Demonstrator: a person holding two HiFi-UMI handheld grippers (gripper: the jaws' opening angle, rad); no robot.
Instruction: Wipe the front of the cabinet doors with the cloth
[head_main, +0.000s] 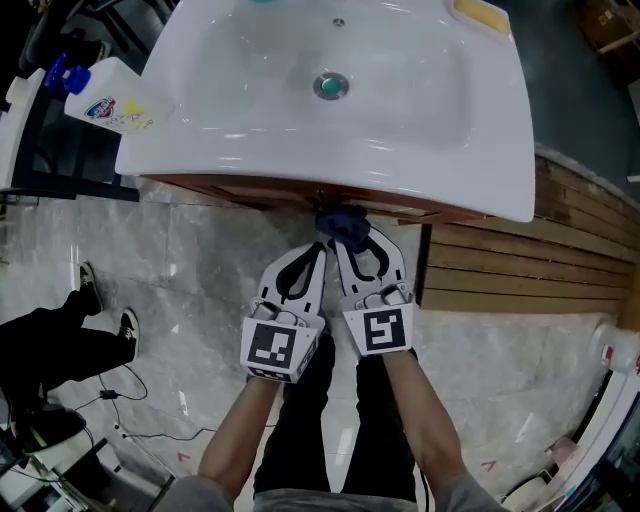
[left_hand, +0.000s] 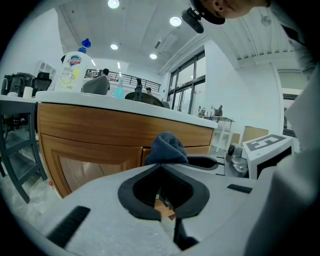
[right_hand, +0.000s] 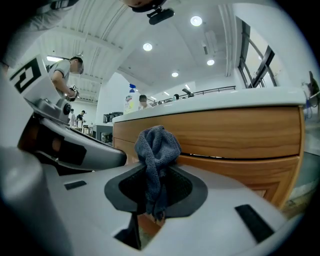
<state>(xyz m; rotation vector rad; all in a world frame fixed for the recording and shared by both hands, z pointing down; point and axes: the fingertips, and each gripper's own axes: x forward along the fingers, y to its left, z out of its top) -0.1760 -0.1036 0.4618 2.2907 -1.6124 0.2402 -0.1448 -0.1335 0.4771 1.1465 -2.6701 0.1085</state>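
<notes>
Below the front edge of the white sink (head_main: 400, 130), the two grippers sit side by side, both pointing at the wooden cabinet (head_main: 240, 189) that carries it. The right gripper (head_main: 348, 237) is clamped on a dark blue cloth (head_main: 343, 223). In the right gripper view the cloth bunches up above the jaw tips, a tail hangs down between the jaws, and the bunched part lies against the cabinet front just under the sink's rim. The left gripper (head_main: 320, 247) is just beside it on the sink's left side. Its jaws are pressed together with nothing between them, and its tips are close to the cabinet without any hold on the cloth. In the left gripper view the cloth shows just past those closed tips, in front of the seam between two cabinet doors (left_hand: 90, 150).

A round drain (head_main: 331, 86) sits in the middle of the sink, and a yellow block (head_main: 482, 15) rests on its far right corner. A white bottle (head_main: 112, 100) with a blue cap stands just off the sink's left end. To the right of the sink lies a slatted wooden platform (head_main: 520, 270). Well to the left of the sink, another person's legs (head_main: 60, 335) rest on the marble floor (head_main: 200, 270).
</notes>
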